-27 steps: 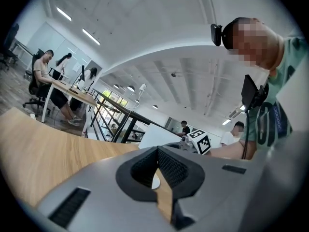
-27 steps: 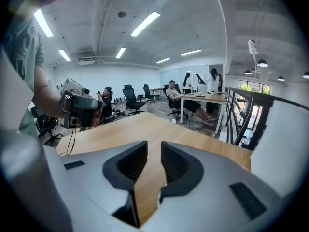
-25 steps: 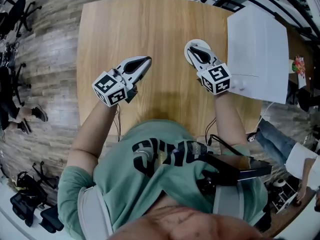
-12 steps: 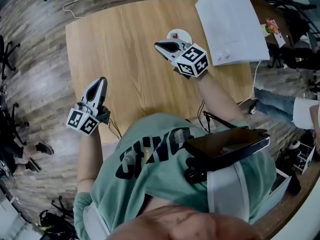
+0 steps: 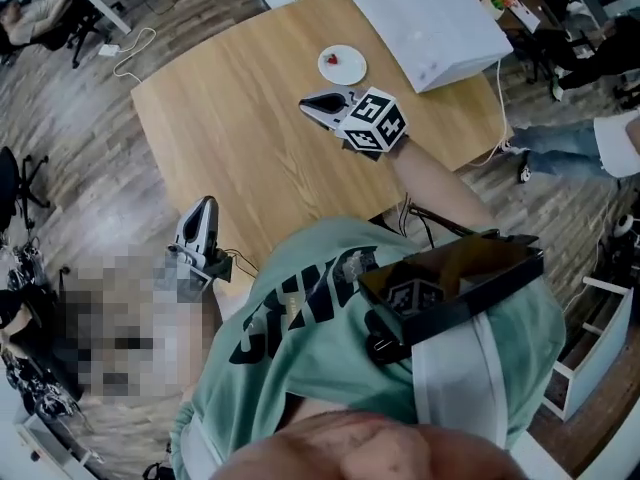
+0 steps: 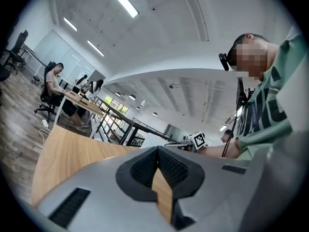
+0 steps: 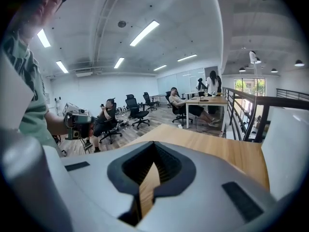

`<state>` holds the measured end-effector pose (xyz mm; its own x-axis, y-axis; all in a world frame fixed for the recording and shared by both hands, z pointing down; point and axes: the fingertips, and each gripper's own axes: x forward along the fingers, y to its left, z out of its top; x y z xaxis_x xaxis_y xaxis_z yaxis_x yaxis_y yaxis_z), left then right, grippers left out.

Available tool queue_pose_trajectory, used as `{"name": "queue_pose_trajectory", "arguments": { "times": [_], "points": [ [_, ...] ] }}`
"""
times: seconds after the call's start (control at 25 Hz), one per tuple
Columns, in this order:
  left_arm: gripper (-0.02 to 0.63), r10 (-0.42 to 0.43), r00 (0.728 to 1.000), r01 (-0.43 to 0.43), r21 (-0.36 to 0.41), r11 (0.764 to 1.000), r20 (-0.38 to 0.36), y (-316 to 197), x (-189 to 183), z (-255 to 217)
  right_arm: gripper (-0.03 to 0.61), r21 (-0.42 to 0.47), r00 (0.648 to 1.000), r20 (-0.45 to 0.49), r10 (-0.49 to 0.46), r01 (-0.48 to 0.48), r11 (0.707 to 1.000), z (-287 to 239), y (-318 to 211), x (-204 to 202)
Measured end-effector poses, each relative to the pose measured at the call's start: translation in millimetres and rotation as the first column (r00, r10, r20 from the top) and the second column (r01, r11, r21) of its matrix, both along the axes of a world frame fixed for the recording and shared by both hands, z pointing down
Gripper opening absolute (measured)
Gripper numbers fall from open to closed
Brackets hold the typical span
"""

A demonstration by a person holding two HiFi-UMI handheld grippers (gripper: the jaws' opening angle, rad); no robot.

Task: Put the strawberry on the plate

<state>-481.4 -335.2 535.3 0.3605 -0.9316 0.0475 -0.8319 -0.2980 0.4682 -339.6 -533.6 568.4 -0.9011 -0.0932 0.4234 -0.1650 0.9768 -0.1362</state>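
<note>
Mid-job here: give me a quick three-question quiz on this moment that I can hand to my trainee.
1. True or false: the strawberry lies on the plate.
2. Pick one: the right hand-held gripper is A) shut with nothing between its jaws, B) shut on the strawberry, C) wide open.
3. Short answer: which is nearer the plate, the right hand-held gripper or the left hand-held gripper?

Key: 1 true. 2 A. 3 the right one, which hangs over the table just short of the plate, while the left one is off by the table's near edge.
</note>
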Motion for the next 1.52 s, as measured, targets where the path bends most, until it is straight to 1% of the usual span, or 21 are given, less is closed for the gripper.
{"name": "queue_pose_trajectory", "arguments": {
  "times": [0.2, 0.36, 0.52, 0.68, 0.76, 0.84, 0.96, 1.04, 1.12, 1.24, 1.4, 1.52],
  "points": [
    [0.003, 0.040, 0.999, -0.041, 0.039, 0.998, 0.017, 1.5, 36.3, -26.1, 0.008, 0.007, 1.000, 0.015, 0.028, -0.028, 1.000, -16.7, 12.8, 44.7],
    [0.003, 0.080, 0.996, -0.082, 0.046, 0.996, 0.043, -6.4, 91.6, -47.7, 0.008, 0.022, 0.999, 0.035, 0.040, -0.041, 0.999, -37.8, 13.3, 103.1],
    [0.003, 0.117, 0.991, -0.120, 0.058, 0.991, 0.063, -19.7, 172.1, -61.3, 0.008, 0.031, 0.996, 0.070, 0.056, -0.059, 0.998, -47.6, 16.0, 190.4],
    [0.003, 0.158, 0.987, -0.160, 0.060, 0.985, 0.028, -30.4, 270.4, -59.4, 0.008, 0.012, 0.992, 0.103, 0.075, -0.076, 0.997, -41.5, 27.5, 288.4],
    [0.003, 0.187, 0.982, -0.187, 0.041, 0.981, 0.007, -35.5, 321.1, -56.2, 0.008, -0.011, 0.991, 0.104, 0.087, -0.086, 0.996, -34.8, 33.2, 337.7],
    [0.003, 0.223, 0.975, -0.223, 0.016, 0.975, 0.006, -39.1, 369.5, -53.9, 0.008, -0.029, 0.990, 0.097, 0.099, -0.097, 0.995, -27.0, 37.9, 386.2],
    [0.003, 0.275, 0.961, -0.274, -0.025, 0.961, 0.035, -45.1, 427.8, -51.6, 0.008, -0.072, 0.983, 0.110, 0.144, -0.136, 0.988, -15.2, 40.7, 451.0],
    [0.003, 0.302, 0.951, -0.300, -0.046, 0.953, 0.065, -46.9, 454.4, -53.9, 0.008, -0.110, 0.974, 0.135, 0.182, -0.168, 0.980, -7.5, 43.5, 482.6],
    [0.003, 0.322, 0.943, -0.318, -0.056, 0.946, 0.089, -48.0, 471.9, -58.5, 0.008, -0.137, 0.964, 0.161, 0.212, -0.191, 0.972, -2.5, 47.0, 502.9],
    [0.003, 0.336, 0.935, -0.330, -0.066, 0.942, 0.117, -46.0, 484.9, -63.8, 0.008, -0.148, 0.955, 0.196, 0.222, -0.195, 0.970, -0.7, 55.5, 513.4],
    [0.003, 0.338, 0.932, -0.331, -0.076, 0.941, 0.129, -30.1, 491.1, -64.1, 0.008, -0.153, 0.954, 0.219, 0.202, -0.171, 0.973, -1.4, 71.8, 512.5],
    [0.003, 0.332, 0.934, -0.324, -0.079, 0.943, 0.131, -16.2, 478.1, -62.7, 0.008, -0.155, 0.956, 0.220, 0.193, -0.161, 0.975, -1.9, 80.7, 499.2]
  ]
}}
